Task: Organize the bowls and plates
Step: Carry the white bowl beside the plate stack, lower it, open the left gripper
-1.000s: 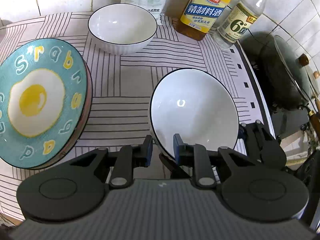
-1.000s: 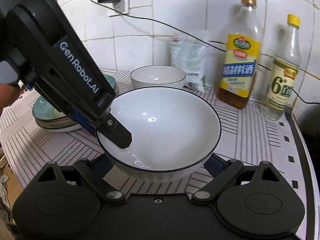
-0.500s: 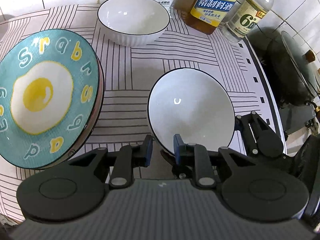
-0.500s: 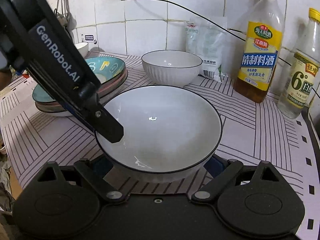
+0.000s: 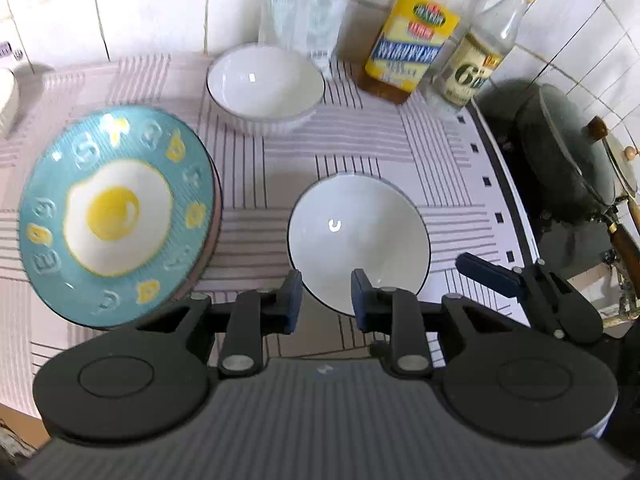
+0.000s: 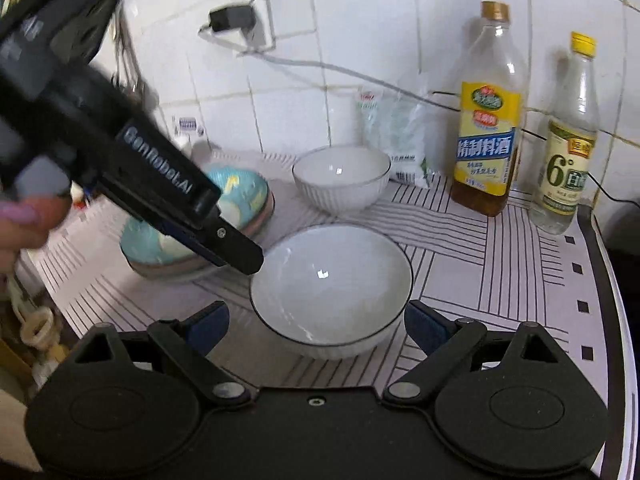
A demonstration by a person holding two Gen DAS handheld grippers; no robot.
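**Backing off the near bowl without clipping it**

Striped counter (image 5: 360,152) under everything, bearing the egg-patterned plate stack (image 5: 116,216) at the left. Best kept clear of that stack's rim on any move.

Near bowl (image 5: 360,236) set upright on the counter, between the plate stack and the counter's right edge. Far bowl (image 5: 264,80) close to the tiled wall, beside the bottles (image 6: 486,148).

Right tool (image 6: 316,320) spread wide, one finger on either side of the near bowl, touching neither side and gripping nothing.

Left tool (image 5: 326,300) parted only narrowly, with jaws just now opening. Bowl rim visible through the gap but not pinched.

Probably wisest: lift both tools straight up, mind the rim, then regrip to nest the near bowl with the far bowl.
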